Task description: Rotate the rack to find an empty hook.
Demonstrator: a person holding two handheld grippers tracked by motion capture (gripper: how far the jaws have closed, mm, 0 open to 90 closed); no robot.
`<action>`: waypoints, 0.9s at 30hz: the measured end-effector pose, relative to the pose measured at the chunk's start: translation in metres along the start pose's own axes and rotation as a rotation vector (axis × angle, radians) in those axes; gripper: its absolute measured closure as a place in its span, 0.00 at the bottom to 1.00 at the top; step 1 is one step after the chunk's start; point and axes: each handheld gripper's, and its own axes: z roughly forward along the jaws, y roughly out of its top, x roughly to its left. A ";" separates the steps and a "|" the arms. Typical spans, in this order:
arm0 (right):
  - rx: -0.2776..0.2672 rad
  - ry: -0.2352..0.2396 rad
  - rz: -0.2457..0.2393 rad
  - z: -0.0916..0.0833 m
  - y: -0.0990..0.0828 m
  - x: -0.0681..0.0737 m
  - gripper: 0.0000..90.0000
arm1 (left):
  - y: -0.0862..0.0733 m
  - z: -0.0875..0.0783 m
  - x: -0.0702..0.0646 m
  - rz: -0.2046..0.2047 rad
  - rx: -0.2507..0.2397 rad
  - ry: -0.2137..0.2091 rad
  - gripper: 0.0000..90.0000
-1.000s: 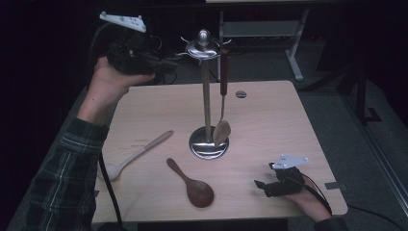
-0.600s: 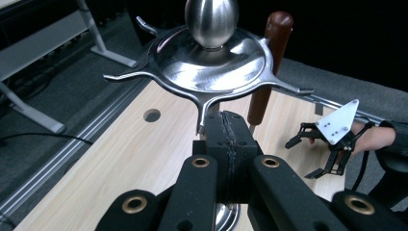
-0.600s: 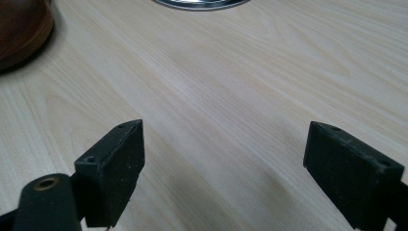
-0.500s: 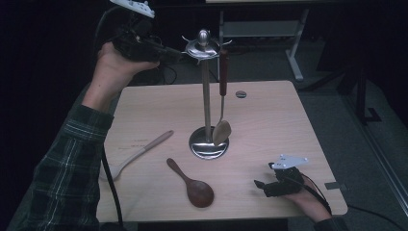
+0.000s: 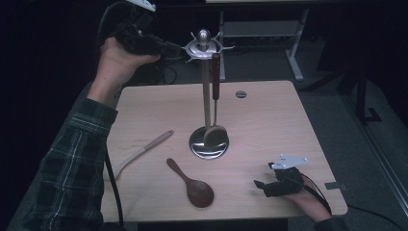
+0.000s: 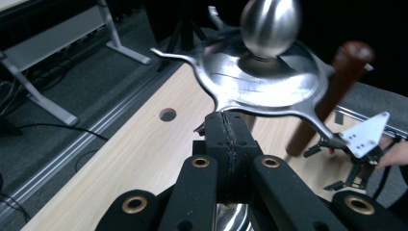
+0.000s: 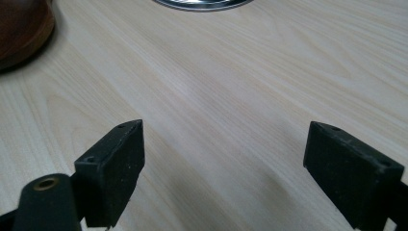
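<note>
high view: the left gripper is raised level with the top of the utensil stand, its jaws closed flat together with their tips against one arm of the stand's star-shaped hook plate, gripping nothing that i can make out; that placement reads as steadying or turning the top so a free hook faces the person; a dark-handled ladle already hangs from one hook, bowl down over the round base; a dark wooden spoon and a pale wooden spoon lie flat on the table, probably waiting to be hung; the right gripper rests low near the table's front edge, jaws spread wide and empty, seemingly parked clear of the work.
</note>
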 end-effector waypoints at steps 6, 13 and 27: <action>0.003 0.001 0.002 0.000 0.000 0.000 0.16 | 0.004 0.004 0.011 -0.019 -0.008 0.023 1.00; 0.001 -0.002 0.002 0.000 0.000 -0.001 0.16 | 0.003 -0.002 0.006 -0.032 -0.015 0.004 1.00; 0.005 -0.003 0.002 0.001 0.000 0.000 0.16 | 0.001 -0.023 -0.040 0.008 -0.027 -0.106 1.00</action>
